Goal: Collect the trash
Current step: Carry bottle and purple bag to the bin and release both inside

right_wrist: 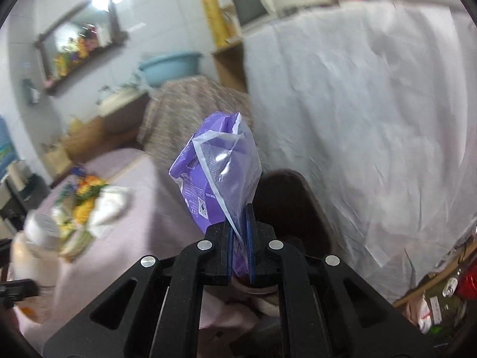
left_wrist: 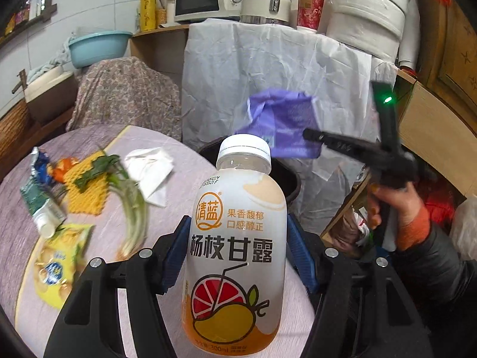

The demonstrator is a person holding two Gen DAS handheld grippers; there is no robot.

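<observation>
My left gripper (left_wrist: 238, 253) is shut on an upright drink bottle (left_wrist: 235, 238) with a white cap and an orange fruit label, its blue pads (left_wrist: 176, 253) pressing both sides. Above the dark bin (left_wrist: 286, 176) a person's hand (left_wrist: 396, 208) carries my right gripper (left_wrist: 310, 134), shut on a crumpled purple plastic wrapper (left_wrist: 283, 119). In the right wrist view that wrapper (right_wrist: 220, 173) stands up from the right gripper (right_wrist: 240, 217) in front of the bin (right_wrist: 286, 203). The bottle (right_wrist: 32, 253) shows blurred at the left.
On the lilac table (left_wrist: 184, 203) lie a white tissue (left_wrist: 149, 170), a green onion (left_wrist: 131, 203), a yellow mesh (left_wrist: 86, 188), a yellow snack packet (left_wrist: 59, 262) and a carton (left_wrist: 41, 205). A white sheet (left_wrist: 268, 68) hangs behind the bin. A cloth-covered chair (left_wrist: 125, 95) stands beyond the table.
</observation>
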